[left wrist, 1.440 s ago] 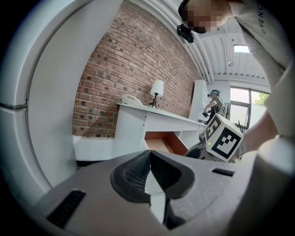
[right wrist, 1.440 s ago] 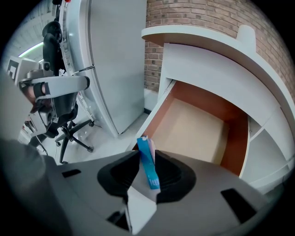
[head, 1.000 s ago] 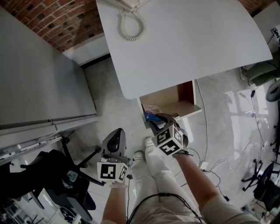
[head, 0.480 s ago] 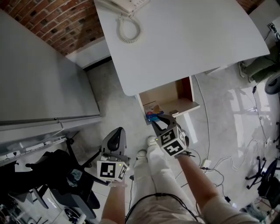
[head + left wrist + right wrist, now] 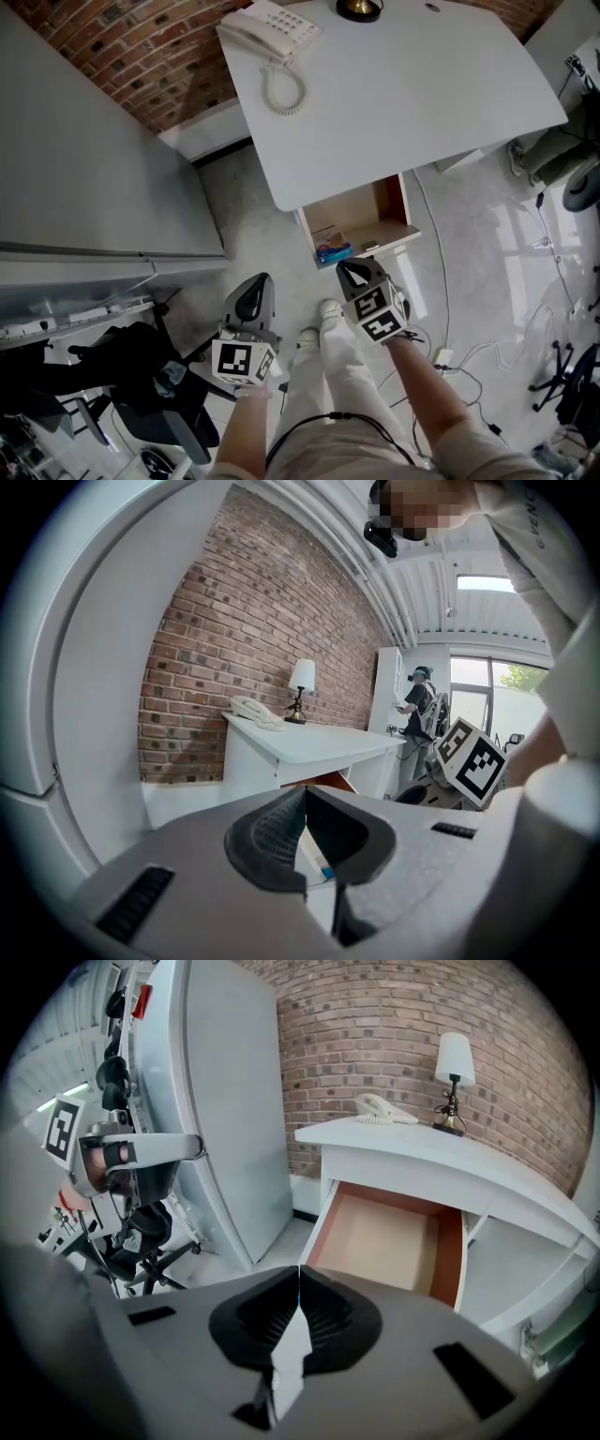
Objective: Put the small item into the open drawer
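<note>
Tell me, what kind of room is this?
Most likely an office or workroom. A white desk stands against a brick wall with a corded telephone and a small lamp on it, and a black office chair sits on the floor nearby.

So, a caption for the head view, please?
Small blue item lies in the open drawer; right gripper, just closed empty, hangs before it.
</note>
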### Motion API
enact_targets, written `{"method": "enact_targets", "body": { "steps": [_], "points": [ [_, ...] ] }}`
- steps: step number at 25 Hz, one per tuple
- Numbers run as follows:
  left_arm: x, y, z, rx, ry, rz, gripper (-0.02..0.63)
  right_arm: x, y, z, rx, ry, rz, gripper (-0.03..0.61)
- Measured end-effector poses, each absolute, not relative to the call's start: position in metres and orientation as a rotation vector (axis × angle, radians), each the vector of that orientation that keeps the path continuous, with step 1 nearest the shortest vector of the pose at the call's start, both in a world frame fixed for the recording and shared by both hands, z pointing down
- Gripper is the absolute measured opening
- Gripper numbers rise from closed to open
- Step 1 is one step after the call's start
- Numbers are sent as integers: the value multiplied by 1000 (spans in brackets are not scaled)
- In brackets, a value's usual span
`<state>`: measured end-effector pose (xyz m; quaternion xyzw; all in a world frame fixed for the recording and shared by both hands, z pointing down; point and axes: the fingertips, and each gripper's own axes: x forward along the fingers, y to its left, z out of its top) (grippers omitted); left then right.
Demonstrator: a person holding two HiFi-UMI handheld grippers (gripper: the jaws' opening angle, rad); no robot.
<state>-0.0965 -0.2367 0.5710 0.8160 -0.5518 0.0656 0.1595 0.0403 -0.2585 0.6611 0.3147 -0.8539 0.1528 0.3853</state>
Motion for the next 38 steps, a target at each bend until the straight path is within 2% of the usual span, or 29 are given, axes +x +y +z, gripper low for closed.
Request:
{"method": "enact_targets", "body": {
  "steps": [38],
  "points": [
    [-108, -234, 422, 2497, -1651, 55, 6, 77, -253, 459, 1108, -2501, 346, 5]
  ]
}}
